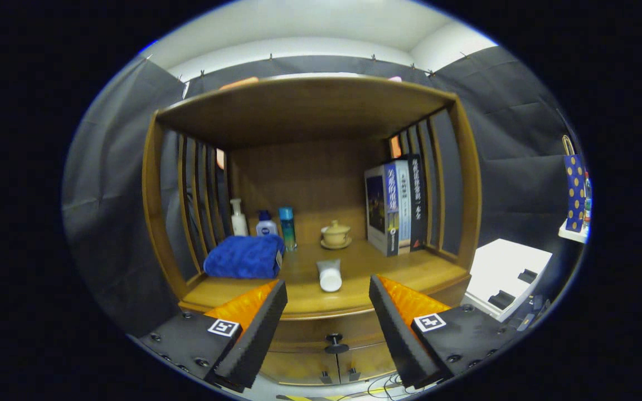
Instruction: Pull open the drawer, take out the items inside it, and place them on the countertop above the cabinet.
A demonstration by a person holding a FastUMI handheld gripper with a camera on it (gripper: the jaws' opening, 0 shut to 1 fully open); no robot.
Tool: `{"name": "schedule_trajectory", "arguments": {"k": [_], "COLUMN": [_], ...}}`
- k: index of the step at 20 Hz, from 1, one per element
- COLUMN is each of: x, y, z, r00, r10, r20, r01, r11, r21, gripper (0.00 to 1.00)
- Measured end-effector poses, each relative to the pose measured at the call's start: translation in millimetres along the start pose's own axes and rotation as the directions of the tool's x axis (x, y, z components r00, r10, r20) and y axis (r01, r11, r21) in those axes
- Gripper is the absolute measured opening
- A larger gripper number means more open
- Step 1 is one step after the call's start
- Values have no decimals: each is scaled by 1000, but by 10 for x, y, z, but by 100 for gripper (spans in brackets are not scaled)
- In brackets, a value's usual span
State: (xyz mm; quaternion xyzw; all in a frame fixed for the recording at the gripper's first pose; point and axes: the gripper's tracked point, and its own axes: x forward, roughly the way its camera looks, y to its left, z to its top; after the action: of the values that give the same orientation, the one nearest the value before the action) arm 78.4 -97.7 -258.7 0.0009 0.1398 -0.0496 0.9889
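Gripper: (327, 328) fingers spread wide, holding nothing.
Drawer: (321, 333) shut, its knob (335, 342) between the fingertips, at 6 o'clock from the tube.
Countertop: (410, 273) just beyond the fingers.
Tube: (330, 275) lying on the countertop, centre front.
Towel: (244, 257) at 9 o'clock from the tube.
Books: (396, 205) upright, at 2 o'clock from the tube.

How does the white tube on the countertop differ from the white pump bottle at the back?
The white tube lies flat near the front edge, just beyond the open gripper; the pump bottle stands upright at the back, behind the blue towel. The tube has a flat cap, the pump bottle a pump head. Both are white and rest on the countertop.
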Motion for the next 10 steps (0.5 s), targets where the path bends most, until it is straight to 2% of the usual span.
{"name": "schedule_trajectory", "arguments": {"k": [5,10], "x": [-298,-534], "y": [68,282], "z": [614,1021], "r00": [998,991], "r10": [25,64], "r20": [54,117], "r01": [-25,-60], "r11": [1000,998], "r21": [-1,-35], "gripper": [98,98]}}
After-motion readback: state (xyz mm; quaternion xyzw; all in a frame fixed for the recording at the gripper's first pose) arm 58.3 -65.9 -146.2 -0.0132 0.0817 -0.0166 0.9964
